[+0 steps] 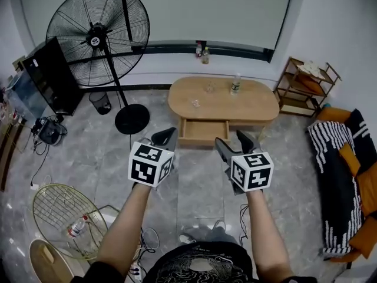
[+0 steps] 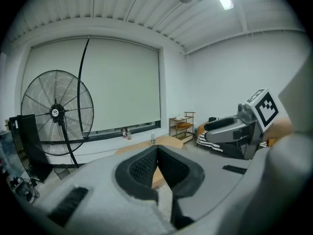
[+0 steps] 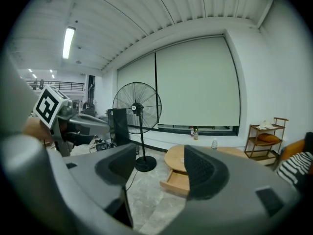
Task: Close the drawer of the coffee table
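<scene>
The left gripper (image 1: 165, 136), its ribbed black pads clenched on nothing, and the right gripper (image 1: 231, 139), jaws spread and empty, both point toward the open drawer (image 1: 204, 132). The drawer is a shallow pale-wood box jutting from the smooth oval coffee table (image 1: 259, 104), well ahead and between them. They are likely lined up to push its flat front in.

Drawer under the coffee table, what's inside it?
The pulled-out drawer shows only its bare wooden bottom; nothing lies in the part you can see. Its back end sits under the tabletop, so that bit is covered.
</scene>
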A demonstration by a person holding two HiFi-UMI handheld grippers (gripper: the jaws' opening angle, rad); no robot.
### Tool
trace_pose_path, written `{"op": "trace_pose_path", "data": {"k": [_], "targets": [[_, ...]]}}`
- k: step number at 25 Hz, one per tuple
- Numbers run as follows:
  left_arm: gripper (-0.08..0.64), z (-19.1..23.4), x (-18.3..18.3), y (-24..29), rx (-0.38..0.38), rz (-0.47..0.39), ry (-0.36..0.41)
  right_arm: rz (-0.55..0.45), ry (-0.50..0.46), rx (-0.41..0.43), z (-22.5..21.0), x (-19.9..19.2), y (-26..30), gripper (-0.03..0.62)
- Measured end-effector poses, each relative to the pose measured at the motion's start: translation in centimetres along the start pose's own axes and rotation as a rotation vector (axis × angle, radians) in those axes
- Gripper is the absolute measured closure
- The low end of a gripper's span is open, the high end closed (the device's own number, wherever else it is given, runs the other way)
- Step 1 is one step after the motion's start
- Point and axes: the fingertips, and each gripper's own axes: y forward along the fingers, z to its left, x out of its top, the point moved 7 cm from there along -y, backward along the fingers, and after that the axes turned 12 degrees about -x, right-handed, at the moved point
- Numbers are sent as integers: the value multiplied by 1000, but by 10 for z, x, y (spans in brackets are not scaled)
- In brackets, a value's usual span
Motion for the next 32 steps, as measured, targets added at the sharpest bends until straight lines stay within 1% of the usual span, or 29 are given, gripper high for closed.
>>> {"op": "trace_pose_path", "data": {"k": [8, 12, 17, 22, 32], "targets": [[552, 12, -7, 14, -13, 9, 18, -7, 21, -15, -2, -11, 20, 278], [552, 23, -19, 26, 1, 18, 30, -14, 34, -9, -7, -23, 45, 277], [552, 44, -35, 48, 19, 35, 16, 2, 45, -2, -18, -36, 81, 272], [552, 80, -35, 88, 26, 58, 0, 23, 40, 9, -34, -32, 134, 272], [552, 175, -13, 205, 36, 71, -12, 55, 38, 31, -82, -18, 276, 268]]}}
